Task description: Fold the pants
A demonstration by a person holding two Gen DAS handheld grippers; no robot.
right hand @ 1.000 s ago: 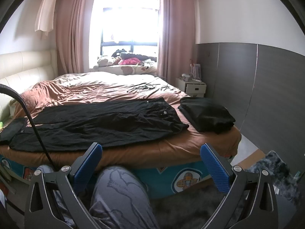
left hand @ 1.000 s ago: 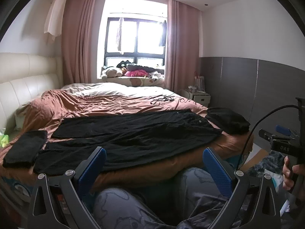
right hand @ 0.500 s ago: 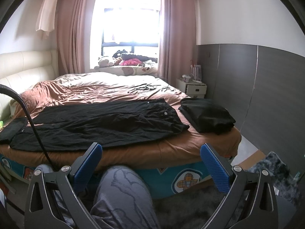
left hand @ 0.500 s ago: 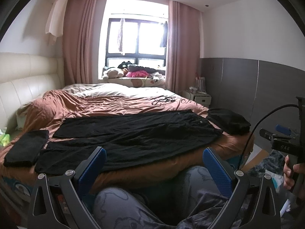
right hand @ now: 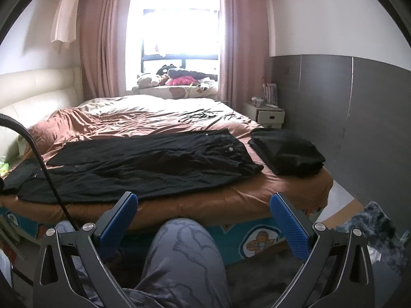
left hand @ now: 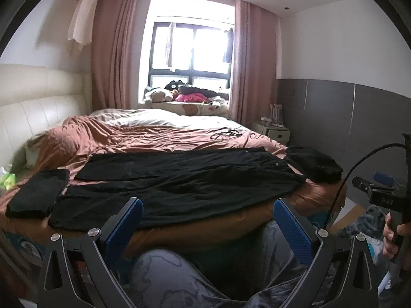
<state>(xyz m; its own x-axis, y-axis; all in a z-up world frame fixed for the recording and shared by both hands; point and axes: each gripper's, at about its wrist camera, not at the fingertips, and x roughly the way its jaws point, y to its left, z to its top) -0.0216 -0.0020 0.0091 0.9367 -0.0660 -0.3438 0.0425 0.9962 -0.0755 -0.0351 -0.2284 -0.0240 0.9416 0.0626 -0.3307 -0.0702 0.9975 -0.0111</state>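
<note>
Black pants (left hand: 179, 179) (right hand: 143, 164) lie spread flat across the near side of the brown bed (left hand: 154, 136) (right hand: 128, 123), waistband to the right, legs running left. My left gripper (left hand: 208, 213) is open, held back from the bed edge above a knee in grey patterned trousers (left hand: 164, 277). My right gripper (right hand: 203, 210) is open too, short of the bed edge, over a grey trouser leg (right hand: 185, 256). Neither gripper touches the pants.
A folded black garment (left hand: 313, 164) (right hand: 285, 151) sits at the bed's right corner, another folded black piece (left hand: 38, 192) at the left end. Black cables (right hand: 200, 114) lie farther back. A nightstand (right hand: 267, 115) and grey wall panel stand right. A hand (left hand: 395, 233) holds the right gripper's handle.
Both cameras have lifted and tilted slightly, so the bed sits a little lower in view. The pants have not moved and both grippers stay open.
</note>
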